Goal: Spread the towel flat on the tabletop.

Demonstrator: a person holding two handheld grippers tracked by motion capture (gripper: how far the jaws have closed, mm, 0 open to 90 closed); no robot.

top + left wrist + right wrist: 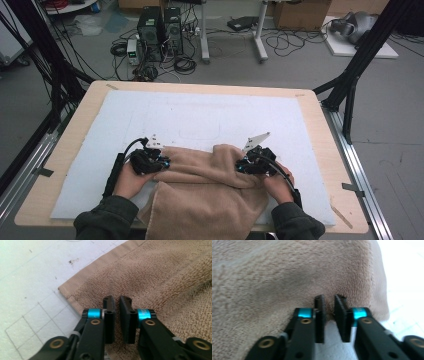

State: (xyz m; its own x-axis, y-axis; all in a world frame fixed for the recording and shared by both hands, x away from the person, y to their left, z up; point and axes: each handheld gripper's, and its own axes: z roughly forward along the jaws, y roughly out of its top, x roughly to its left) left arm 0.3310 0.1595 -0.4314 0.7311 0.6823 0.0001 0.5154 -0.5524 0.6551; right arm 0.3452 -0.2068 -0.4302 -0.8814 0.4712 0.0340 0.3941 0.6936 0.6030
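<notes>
A tan towel (205, 197) lies rumpled on the white foam mat (200, 112), and its near end hangs over the table's front edge. My left gripper (160, 162) presses on the towel's left part beside a hemmed corner (65, 291). Its jaws (117, 300) stand almost together, their tips sunk into the pile of the towel (160, 272). My right gripper (242, 166) sits at a raised hump of cloth on the right. Its tips (329, 298) pinch a crease at the edge of the towel (274, 277), with white mat showing below them.
The mat covers a wooden table (82, 117) with open mat beyond the towel. Black frame posts (352, 70) stand at the table's sides. Computer towers (160, 27) and loose cables lie on the floor behind.
</notes>
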